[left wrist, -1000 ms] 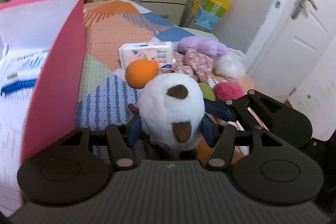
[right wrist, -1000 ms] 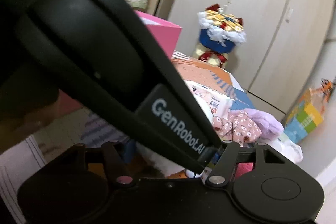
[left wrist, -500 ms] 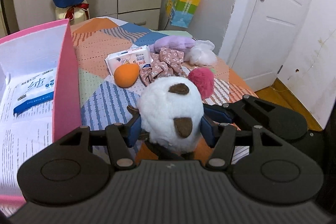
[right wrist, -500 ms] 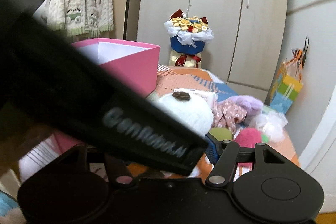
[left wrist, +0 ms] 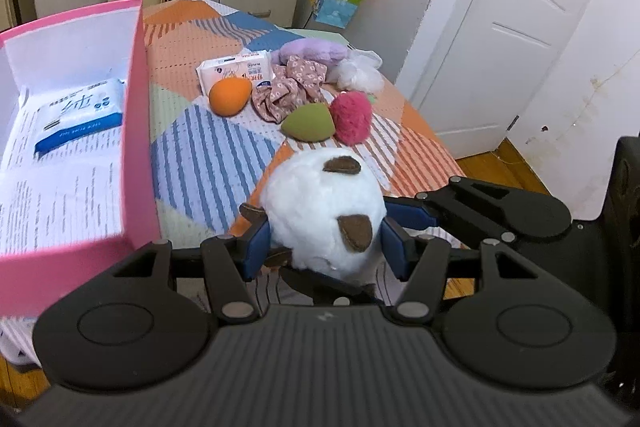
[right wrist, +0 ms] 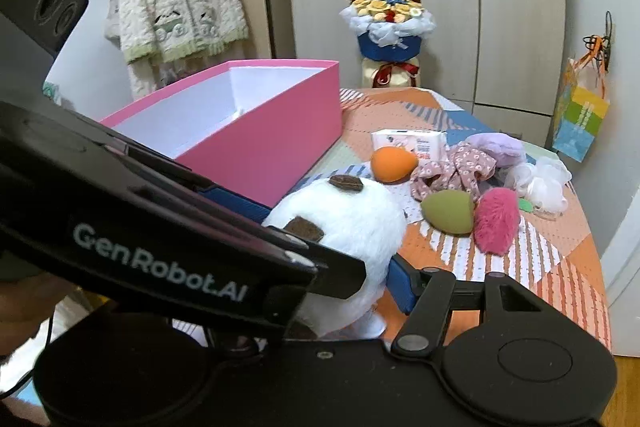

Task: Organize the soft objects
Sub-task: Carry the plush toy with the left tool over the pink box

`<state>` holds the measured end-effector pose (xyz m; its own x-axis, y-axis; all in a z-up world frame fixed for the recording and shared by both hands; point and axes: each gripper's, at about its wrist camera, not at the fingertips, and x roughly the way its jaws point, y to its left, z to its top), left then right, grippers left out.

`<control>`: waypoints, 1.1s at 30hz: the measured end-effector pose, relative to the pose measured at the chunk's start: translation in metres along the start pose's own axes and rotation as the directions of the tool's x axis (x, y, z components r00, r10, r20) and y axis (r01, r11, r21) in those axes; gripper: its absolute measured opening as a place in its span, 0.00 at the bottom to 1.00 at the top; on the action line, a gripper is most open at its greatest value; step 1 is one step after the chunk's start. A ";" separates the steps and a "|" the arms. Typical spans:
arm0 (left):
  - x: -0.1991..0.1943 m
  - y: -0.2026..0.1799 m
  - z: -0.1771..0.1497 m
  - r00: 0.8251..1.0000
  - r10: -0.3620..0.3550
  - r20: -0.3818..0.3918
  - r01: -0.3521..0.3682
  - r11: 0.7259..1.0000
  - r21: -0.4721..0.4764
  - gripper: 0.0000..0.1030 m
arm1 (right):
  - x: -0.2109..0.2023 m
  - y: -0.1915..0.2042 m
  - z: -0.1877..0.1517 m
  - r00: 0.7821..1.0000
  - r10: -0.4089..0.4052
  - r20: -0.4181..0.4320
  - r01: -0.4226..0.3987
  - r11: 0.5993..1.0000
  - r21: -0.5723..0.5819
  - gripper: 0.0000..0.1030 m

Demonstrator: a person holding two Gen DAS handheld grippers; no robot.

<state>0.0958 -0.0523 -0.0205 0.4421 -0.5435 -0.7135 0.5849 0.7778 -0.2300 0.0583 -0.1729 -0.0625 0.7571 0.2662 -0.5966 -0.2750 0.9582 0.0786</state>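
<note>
A round white plush toy (left wrist: pixel 320 203) with brown patches hangs above the patchwork bedspread (left wrist: pixel 208 155), lifted clear of it. My left gripper (left wrist: pixel 325 247) is shut on it, one blue pad on each flank. My right gripper (right wrist: pixel 332 267) comes in from the right. Its one visible blue finger (right wrist: pixel 400 285) presses the plush's (right wrist: pixel 352 223) lower side, while the left gripper's body hides the other finger. The open pink box (left wrist: pixel 136 107) stands to the left with a blue-and-white tissue pack (left wrist: pixel 78 115) inside.
Farther along the bed lie an orange sponge (left wrist: pixel 230 97), a green sponge (left wrist: pixel 308 123), a pink pompom (left wrist: pixel 351 117), a floral scrunchie (left wrist: pixel 290 87), a purple plush (left wrist: pixel 312 51), a white mesh puff (left wrist: pixel 360 71) and a wipes pack (left wrist: pixel 236 69). A white door (left wrist: pixel 500 39) is at the right.
Both grippers have risen and drawn back with the white plush between them. The green sponge, hidden behind the plush before, now shows. The box's inside is seen from higher up.
</note>
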 end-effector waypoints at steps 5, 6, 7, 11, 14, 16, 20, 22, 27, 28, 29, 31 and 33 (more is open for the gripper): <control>-0.026 0.001 -0.010 1.000 -0.010 -0.003 0.010 1.000 -0.029 0.54 | -0.029 0.017 0.008 0.999 0.026 -0.047 -0.030 0.997 -0.072 0.65; -0.031 0.001 -0.011 1.000 -0.006 -0.002 0.006 1.000 -0.031 0.54 | -0.035 0.016 0.004 0.998 0.038 -0.050 -0.042 0.996 -0.079 0.65; -0.037 0.003 -0.013 1.000 -0.001 0.001 0.001 0.999 -0.045 0.54 | -0.037 0.019 0.006 0.997 0.052 -0.054 -0.056 0.995 -0.084 0.65; -0.057 0.011 -0.019 1.000 0.013 0.012 -0.012 0.995 -0.098 0.54 | -0.047 0.032 0.014 0.991 0.113 -0.074 -0.118 0.991 -0.067 0.65; -0.073 0.020 -0.025 0.999 0.021 0.024 -0.018 0.990 -0.139 0.54 | -0.049 0.042 0.021 0.984 0.149 -0.093 -0.156 0.985 -0.072 0.65; -0.084 0.027 -0.028 1.000 0.022 0.022 -0.018 0.987 -0.157 0.54 | -0.048 0.049 0.026 0.979 0.173 -0.109 -0.182 0.980 -0.079 0.65; -0.103 0.045 -0.030 1.000 0.020 0.011 -0.017 0.973 -0.229 0.54 | -0.047 0.065 0.039 0.961 0.236 -0.146 -0.249 0.966 -0.076 0.66; -0.109 0.056 -0.028 1.000 0.026 0.011 -0.022 0.962 -0.273 0.54 | -0.040 0.068 0.047 0.951 0.267 -0.156 -0.279 0.958 -0.061 0.66; -0.122 0.081 -0.019 0.998 0.052 0.041 -0.035 0.943 -0.331 0.54 | -0.022 0.073 0.067 0.930 0.336 -0.151 -0.342 0.940 -0.013 0.66; -0.125 0.086 -0.017 0.997 0.056 0.047 -0.037 0.940 -0.338 0.54 | -0.020 0.075 0.071 0.928 0.342 -0.148 -0.348 0.937 -0.015 0.66; -0.127 0.091 -0.013 0.997 0.062 0.055 -0.040 0.938 -0.345 0.54 | -0.016 0.078 0.076 0.926 0.348 -0.146 -0.354 0.935 -0.015 0.66; -0.132 0.102 -0.006 0.994 0.078 0.075 -0.047 0.933 -0.356 0.54 | -0.009 0.082 0.088 0.923 0.358 -0.139 -0.365 0.931 -0.025 0.66; -0.135 0.113 0.003 0.991 0.099 0.092 -0.060 0.932 -0.358 0.54 | -0.001 0.085 0.100 0.918 0.375 -0.127 -0.381 0.924 -0.025 0.68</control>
<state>0.1047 0.1081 0.0518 0.5590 -0.4904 -0.6686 0.2749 0.8704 -0.4085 0.0940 -0.0815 0.0247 0.5173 0.5904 -0.6196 -0.5571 0.7819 0.2799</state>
